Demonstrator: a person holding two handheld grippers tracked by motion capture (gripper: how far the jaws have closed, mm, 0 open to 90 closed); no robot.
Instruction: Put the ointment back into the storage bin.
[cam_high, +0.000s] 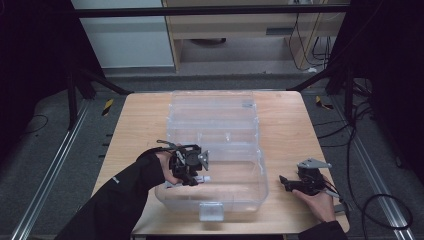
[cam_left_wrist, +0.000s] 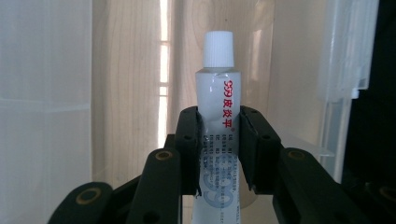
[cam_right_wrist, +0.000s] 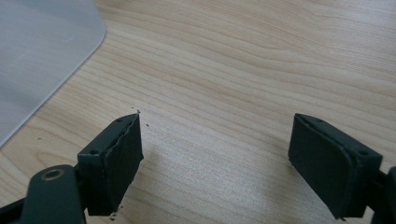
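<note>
A white ointment tube (cam_left_wrist: 217, 121) with a white screw cap and red lettering stands between the black jaws of my left gripper (cam_left_wrist: 219, 149), which is shut on it. From above, the left gripper (cam_high: 199, 179) reaches over the left wall of a clear plastic box (cam_high: 250, 192), with the tube (cam_high: 203, 178) pointing into the box. My right gripper (cam_high: 284, 182) rests low over the table to the right of the box. Its jaws stand wide open around bare wood (cam_right_wrist: 217, 163). A rounded corner of the box (cam_right_wrist: 42, 60) lies just beyond them.
The box's clear hinged lid (cam_high: 212, 107) lies open toward the far side of the wooden table (cam_high: 145, 125). A latch tab (cam_high: 211, 211) sticks out at the box's near wall. Metal rails and cables run along the floor on both sides.
</note>
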